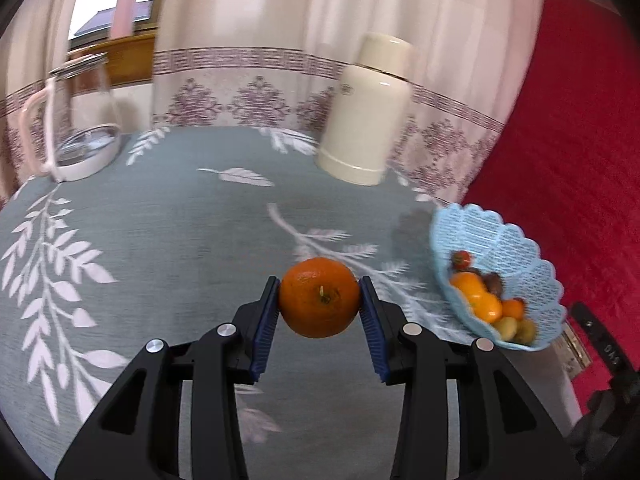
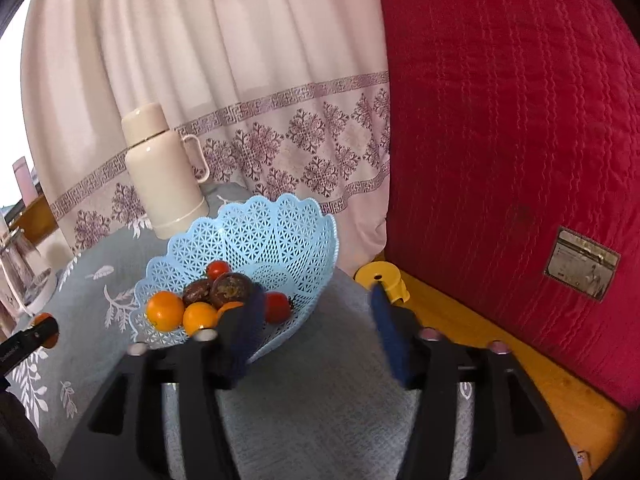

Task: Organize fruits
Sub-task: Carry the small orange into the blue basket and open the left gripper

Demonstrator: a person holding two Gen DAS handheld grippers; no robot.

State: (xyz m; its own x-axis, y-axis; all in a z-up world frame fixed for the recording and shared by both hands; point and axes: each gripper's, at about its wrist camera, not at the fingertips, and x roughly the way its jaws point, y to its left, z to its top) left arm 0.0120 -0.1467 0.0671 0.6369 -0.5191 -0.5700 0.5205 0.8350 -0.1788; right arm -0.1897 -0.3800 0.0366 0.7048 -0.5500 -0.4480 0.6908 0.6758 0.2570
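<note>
Clamped between the blue pads of the left gripper (image 1: pixel 319 304), a mandarin orange (image 1: pixel 319 298) sits low in the centre of the left wrist frame, stem end facing the camera, above the grey-green tablecloth (image 1: pixel 168 240) with its white leaf print. To its right, near the frame's right edge, stands a light blue lattice fruit basket (image 1: pixel 516 248) holding small oranges, a red tomato and brown and yellowish fruits. Further up, a cream thermos flask (image 1: pixel 366 112) stands at centre right and a glass pitcher (image 1: pixel 76 120) at the left, both before a pale patterned curtain (image 1: pixel 248 40).

In the right wrist frame, the right gripper (image 2: pixel 318 320) has its jaws spread apart with nothing between them; its left finger overlaps the basket's near rim, though contact cannot be told through the blur. A yellow stool (image 2: pixel 380 276) shows just beyond the right finger, and a red quilted cover (image 2: pixel 512 120) fills the right side.
</note>
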